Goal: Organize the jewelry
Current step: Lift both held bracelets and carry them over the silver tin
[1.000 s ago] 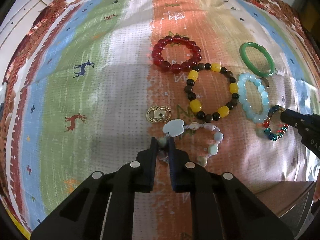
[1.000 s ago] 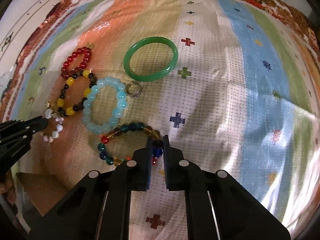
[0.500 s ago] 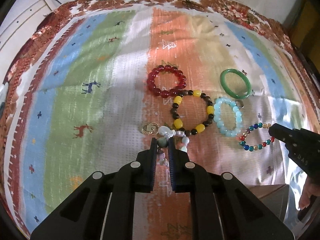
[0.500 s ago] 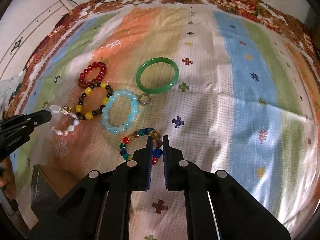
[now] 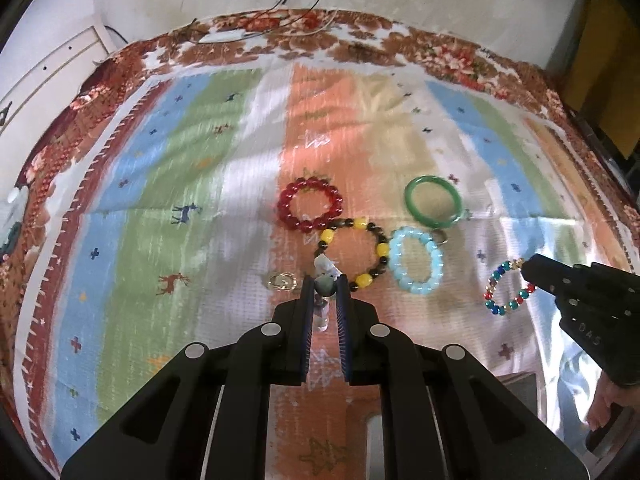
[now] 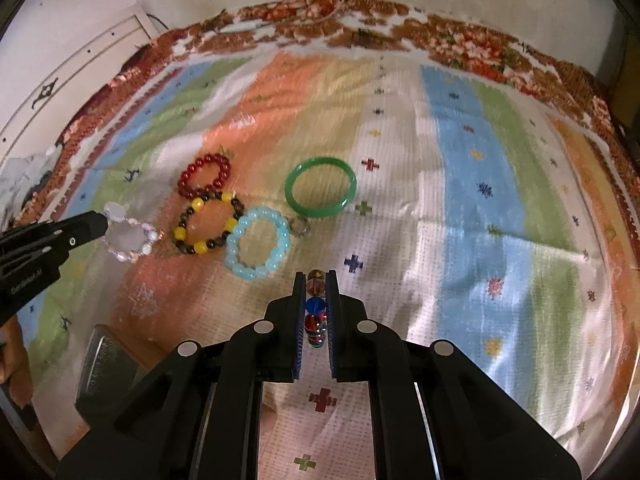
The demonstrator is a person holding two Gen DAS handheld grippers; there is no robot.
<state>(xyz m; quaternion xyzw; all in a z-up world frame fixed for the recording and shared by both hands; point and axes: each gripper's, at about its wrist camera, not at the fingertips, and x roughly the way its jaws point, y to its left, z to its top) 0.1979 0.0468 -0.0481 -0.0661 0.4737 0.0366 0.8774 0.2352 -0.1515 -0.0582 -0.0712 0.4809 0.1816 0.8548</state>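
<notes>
Bracelets [image 6: 316,312] lifted in both grippers

striped cloth-covered table [image 6: 460,168], red bracelet [image 6: 205,175], green bangle [image 6: 320,192], pale-blue bracelet [image 6: 257,242]

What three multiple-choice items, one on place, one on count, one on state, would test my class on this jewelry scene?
1. Where does the small silver ring lie?
A. inside the red bracelet
B. between the green bangle and the light blue bracelet
C. on the cloth's floral border

2. How many bracelets lie flat on the cloth, ungripped?
A. two
B. four
C. six

3. What is the right gripper doing?
A. shut on the multicoloured bracelet
B. open over the bangle
C. resting empty

Answers: 1 B, it sits at both their edges. 2 B, red, yellow-and-dark, light blue, green. 3 A, beads sit between its jaws.
</notes>
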